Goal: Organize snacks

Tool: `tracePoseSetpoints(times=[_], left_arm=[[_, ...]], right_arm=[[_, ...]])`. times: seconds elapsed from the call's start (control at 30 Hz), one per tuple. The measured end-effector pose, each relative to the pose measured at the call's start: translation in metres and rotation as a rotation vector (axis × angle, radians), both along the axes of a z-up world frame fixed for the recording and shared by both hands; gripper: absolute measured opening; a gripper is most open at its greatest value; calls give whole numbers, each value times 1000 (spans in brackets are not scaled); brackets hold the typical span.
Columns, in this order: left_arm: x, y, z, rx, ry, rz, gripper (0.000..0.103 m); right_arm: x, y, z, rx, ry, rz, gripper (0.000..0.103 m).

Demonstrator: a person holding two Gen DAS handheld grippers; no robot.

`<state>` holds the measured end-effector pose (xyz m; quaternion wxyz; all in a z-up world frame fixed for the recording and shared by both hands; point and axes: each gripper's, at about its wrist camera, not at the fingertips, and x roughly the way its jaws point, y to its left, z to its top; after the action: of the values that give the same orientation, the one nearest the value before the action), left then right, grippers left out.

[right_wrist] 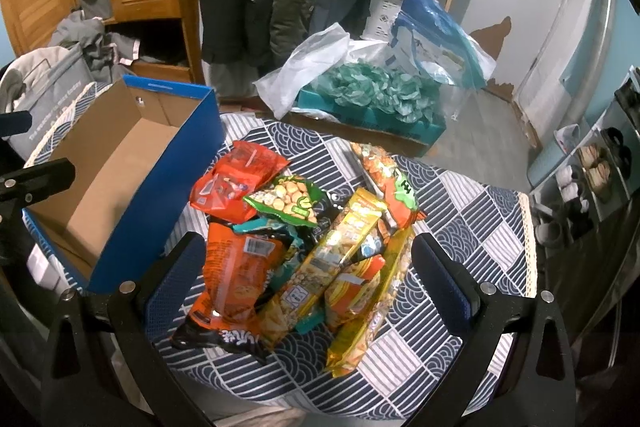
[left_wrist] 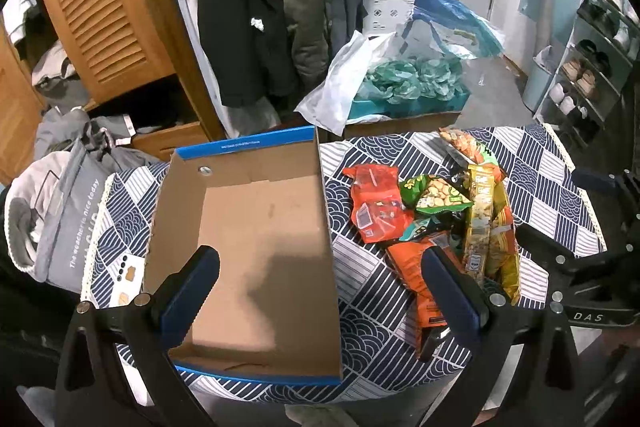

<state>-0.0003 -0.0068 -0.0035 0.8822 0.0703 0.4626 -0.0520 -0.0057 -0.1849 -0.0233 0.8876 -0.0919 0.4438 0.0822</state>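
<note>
The left tongs [left_wrist: 320, 291] are hovering spread apart over the open cardboard box [left_wrist: 256, 227], gripping nothing. The right tongs [right_wrist: 308, 275] are hanging wide open above the snack pile [right_wrist: 304, 247], which is lying on the desk [right_wrist: 480, 211] just beside the box's blue wall. The left view is showing the box floor, bare; the right view is showing the heap in full. One box is sitting there; roughly eight packets are overlapping, so an exact count cannot be told.
</note>
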Motion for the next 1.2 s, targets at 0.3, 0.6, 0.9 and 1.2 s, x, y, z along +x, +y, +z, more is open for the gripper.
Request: tracePoseSetpoints(times=[0.3, 0.6, 0.9, 1.2], left_arm=[[-1, 1, -2, -1, 6, 1, 102], [0, 2, -3, -1, 8, 3, 102], [-2, 1, -7, 1, 12, 3, 102], [-3, -1, -8, -1, 16, 4, 102]], right_arm=[[2, 2, 3, 2, 2, -2, 101], [2, -2, 0, 3, 3, -3, 101], [1, -3, 0, 5, 4, -3, 101], [2, -4, 1, 7, 5, -4, 101]])
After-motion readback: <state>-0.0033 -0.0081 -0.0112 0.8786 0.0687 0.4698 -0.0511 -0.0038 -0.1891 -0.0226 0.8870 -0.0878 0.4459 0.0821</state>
